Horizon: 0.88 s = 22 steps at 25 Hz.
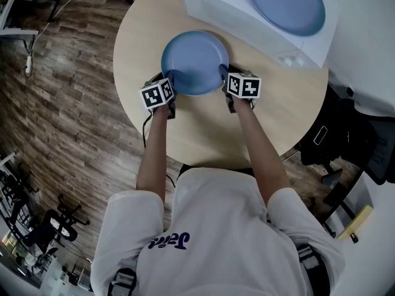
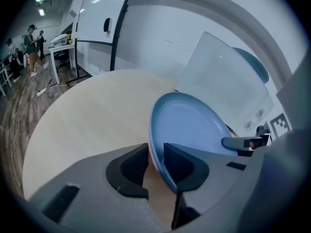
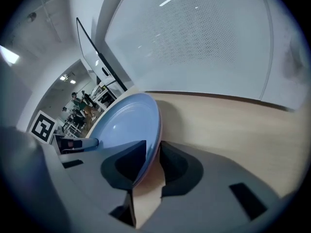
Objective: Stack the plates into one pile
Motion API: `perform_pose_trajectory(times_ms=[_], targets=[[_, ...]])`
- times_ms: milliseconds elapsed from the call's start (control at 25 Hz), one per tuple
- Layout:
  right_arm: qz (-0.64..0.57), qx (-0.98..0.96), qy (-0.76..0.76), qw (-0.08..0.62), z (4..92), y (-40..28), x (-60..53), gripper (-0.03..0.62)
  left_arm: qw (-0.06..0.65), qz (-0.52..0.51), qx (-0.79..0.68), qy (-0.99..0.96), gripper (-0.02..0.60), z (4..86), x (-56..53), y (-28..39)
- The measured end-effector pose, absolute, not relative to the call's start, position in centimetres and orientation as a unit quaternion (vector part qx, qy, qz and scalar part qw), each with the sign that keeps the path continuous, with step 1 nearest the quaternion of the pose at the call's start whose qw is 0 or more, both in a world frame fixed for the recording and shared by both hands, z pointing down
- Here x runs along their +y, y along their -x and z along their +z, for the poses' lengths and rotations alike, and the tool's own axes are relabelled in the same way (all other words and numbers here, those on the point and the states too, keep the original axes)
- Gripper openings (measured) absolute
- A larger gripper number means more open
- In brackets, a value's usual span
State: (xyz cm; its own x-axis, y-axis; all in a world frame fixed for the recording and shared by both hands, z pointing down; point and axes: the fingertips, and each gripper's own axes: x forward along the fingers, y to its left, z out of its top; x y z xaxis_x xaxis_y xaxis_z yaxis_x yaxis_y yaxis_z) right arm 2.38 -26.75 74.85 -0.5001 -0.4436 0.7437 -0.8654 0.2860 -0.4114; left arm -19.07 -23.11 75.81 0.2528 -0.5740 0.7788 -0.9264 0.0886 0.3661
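Observation:
A blue plate (image 1: 194, 60) sits over the round wooden table (image 1: 139, 48), gripped at both sides. My left gripper (image 1: 171, 78) is shut on its left rim, and the rim fills the gap between the jaws (image 2: 156, 154). On the opposite rim my right gripper (image 1: 223, 73) is shut the same way, the edge pinched between its pads (image 3: 153, 154). In the left gripper view the plate (image 2: 194, 130) appears tilted, as it does in the right gripper view (image 3: 126, 125). A second blue plate (image 1: 285, 4) lies on a white box (image 1: 259, 26) at the table's far side.
The white box (image 2: 218, 86) stands just behind the held plate. Dark bags and a chair (image 1: 352, 140) sit on the floor to the right. People stand far off in the room (image 2: 31, 42). Wood flooring surrounds the table.

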Motion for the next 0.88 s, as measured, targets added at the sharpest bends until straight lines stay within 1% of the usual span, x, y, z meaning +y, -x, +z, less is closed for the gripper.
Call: perform_pose_trajectory(times_ms=[160,360,560,880], targets=[[0.444,-0.740,-0.453,0.225,75.1,-3.5,-26.8,0.075,0.492,0.174,-0.566,-0.638,0.076,75.8,-22.8,18.3],[0.457,-0.732,-0.458,0.213,73.7,-4.0,-24.9,0.067,0.515,0.155,-0.566,-0.625,0.061,73.5,-21.1,18.1],[0.442,-0.739,-0.462,0.213,69.6,-4.6,-22.6,0.067,0.527,0.143,-0.562,-0.621,0.061,69.8,-18.5,17.5],[0.409,-0.765,-0.463,0.180,60.3,-5.5,-20.2,0.068,0.525,0.106,-0.552,-0.638,0.060,61.6,-15.5,16.4]])
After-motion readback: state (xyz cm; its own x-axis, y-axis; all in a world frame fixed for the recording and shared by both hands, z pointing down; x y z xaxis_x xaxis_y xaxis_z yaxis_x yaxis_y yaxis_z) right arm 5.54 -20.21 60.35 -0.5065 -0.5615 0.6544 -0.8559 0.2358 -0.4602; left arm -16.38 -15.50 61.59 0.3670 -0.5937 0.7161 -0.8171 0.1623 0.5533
